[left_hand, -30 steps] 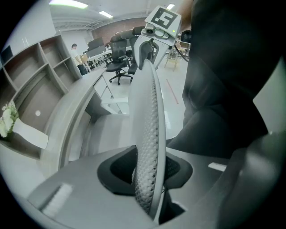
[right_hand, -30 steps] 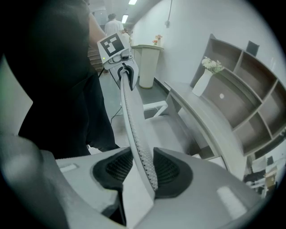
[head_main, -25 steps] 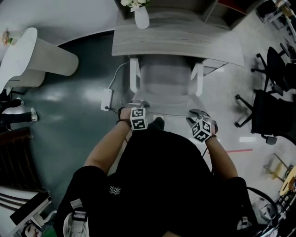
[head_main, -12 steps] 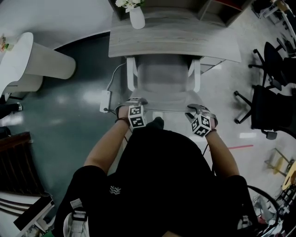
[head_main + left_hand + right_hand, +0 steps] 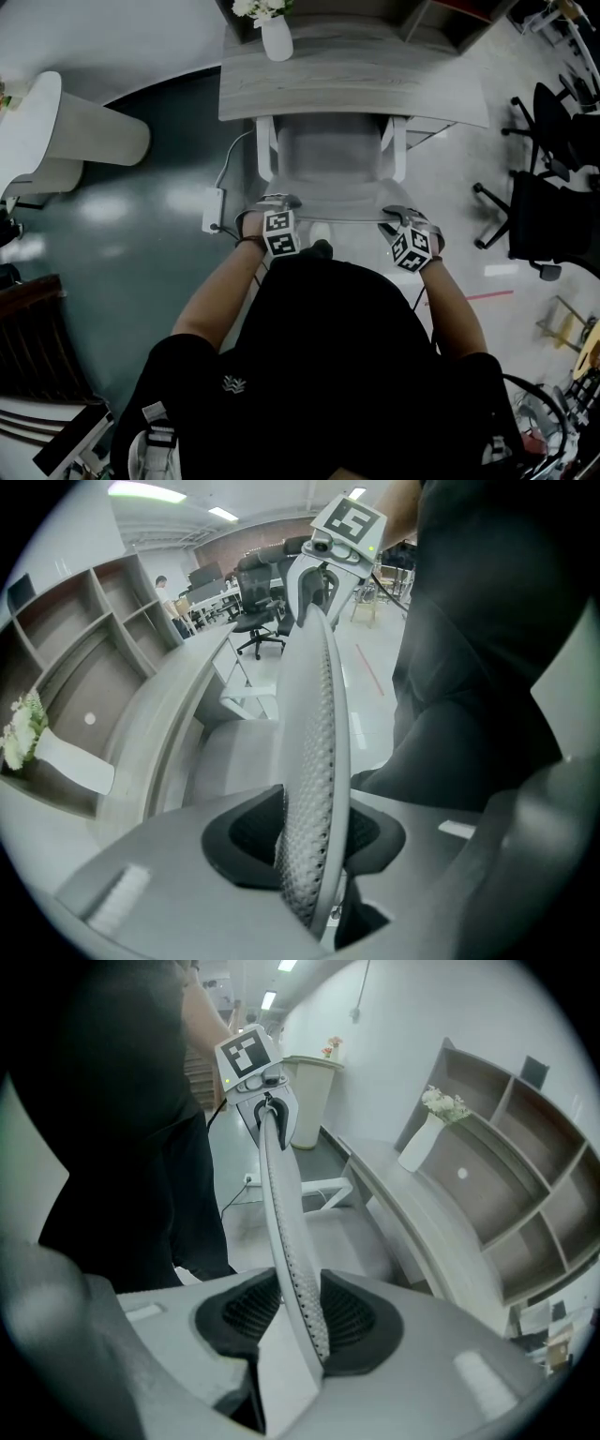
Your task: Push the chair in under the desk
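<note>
The chair (image 5: 333, 169) stands squarely before the desk (image 5: 347, 80), its seat front and the fore ends of its two white armrests (image 5: 266, 150) just at the desk's near edge, its backrest (image 5: 330, 214) toward the person. The left gripper (image 5: 278, 201) is clamped on the backrest's top rim near its left corner, and the right gripper (image 5: 398, 215) is clamped the same way near the right corner; in each gripper view the thin mesh-and-frame edge runs up between the dark pads, which bear on both faces. The frame looks stiff and fairly light, so it should take a level push without flexing much, while the mesh panel is softer and would give. The rim is the better place to hold, at the two corners, so the chair does not swivel as it goes. Whether it rolls on casters or drags on feet cannot be told, since the base is hidden under the seat. Counted: one chair at the desk, one desk, one white vase (image 5: 277, 37) of flowers on it, one power strip (image 5: 212, 209) on the floor, and probably two black office chairs (image 5: 544, 202) off to the right.
</note>
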A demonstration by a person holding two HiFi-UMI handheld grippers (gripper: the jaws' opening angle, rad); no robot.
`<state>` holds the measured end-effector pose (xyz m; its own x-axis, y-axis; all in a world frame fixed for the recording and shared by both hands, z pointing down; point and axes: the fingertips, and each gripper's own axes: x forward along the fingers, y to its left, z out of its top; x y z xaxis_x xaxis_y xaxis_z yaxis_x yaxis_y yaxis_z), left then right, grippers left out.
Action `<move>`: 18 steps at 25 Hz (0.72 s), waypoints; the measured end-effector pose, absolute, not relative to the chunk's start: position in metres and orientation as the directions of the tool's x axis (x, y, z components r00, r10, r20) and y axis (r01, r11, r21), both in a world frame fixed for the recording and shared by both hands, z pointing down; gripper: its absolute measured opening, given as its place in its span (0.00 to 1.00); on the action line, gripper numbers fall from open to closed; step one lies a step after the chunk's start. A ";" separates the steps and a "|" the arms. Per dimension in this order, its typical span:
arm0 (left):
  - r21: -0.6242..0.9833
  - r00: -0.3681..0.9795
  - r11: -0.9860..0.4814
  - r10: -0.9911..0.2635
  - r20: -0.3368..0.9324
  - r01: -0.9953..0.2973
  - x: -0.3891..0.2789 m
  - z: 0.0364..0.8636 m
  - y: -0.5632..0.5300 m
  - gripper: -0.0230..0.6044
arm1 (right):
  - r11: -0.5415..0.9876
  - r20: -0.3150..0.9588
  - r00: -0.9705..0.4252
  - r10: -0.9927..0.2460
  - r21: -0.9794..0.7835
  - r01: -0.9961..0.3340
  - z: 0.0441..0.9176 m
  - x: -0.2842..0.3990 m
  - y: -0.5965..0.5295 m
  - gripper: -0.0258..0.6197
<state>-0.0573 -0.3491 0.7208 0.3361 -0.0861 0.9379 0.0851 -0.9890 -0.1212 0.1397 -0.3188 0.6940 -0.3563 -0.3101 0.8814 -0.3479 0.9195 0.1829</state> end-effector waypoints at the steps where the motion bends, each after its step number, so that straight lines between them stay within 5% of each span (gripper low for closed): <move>1: -0.125 0.337 -0.988 -0.089 0.937 0.087 -0.058 0.721 -0.353 0.24 | 0.918 0.880 -0.355 -0.315 0.187 -0.349 0.694 0.139 -0.323 0.25; 18: -0.171 0.335 -0.982 -0.134 0.933 0.082 -0.053 0.722 -0.423 0.24 | 0.898 0.871 -0.328 -0.365 0.235 -0.373 0.696 0.144 -0.390 0.26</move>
<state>-0.0525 -0.4226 0.7220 0.3349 -0.1341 0.9327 0.0819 -0.9819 -0.1706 0.1441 -0.3901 0.6956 -0.3281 -0.3648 0.8713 -0.3729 0.8975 0.2354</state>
